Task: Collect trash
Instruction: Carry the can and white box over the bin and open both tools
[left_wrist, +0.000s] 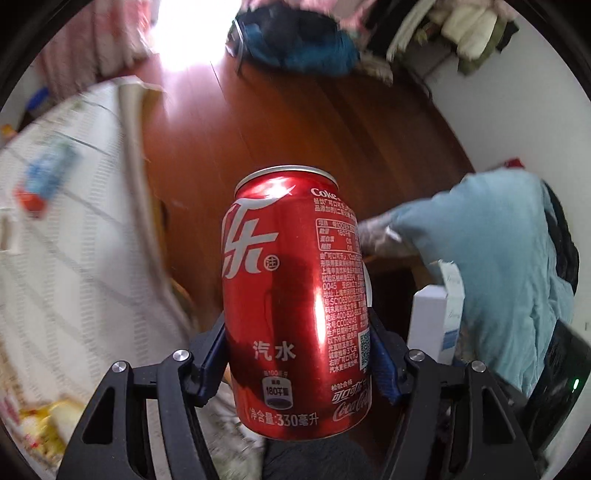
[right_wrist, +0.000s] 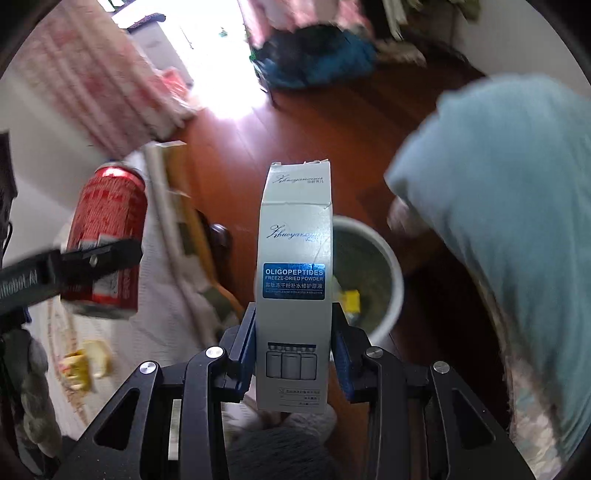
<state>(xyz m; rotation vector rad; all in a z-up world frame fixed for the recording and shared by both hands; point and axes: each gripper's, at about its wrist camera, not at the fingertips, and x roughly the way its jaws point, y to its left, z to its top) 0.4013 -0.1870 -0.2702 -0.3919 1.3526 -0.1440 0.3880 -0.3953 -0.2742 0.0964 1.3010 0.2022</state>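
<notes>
Glossy red can (left_wrist: 295, 299) clamped in left claw (left_wrist: 299, 354), matte cardboard carton (right_wrist: 293, 291) pinched in right claw (right_wrist: 293, 343)

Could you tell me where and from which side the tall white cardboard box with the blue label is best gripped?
Grip the tall white cardboard box on its two narrow side faces, low down, from below along its length, as the right gripper does. Those flat, parallel sides suit the pads; the torn top flap would crumple.
</notes>
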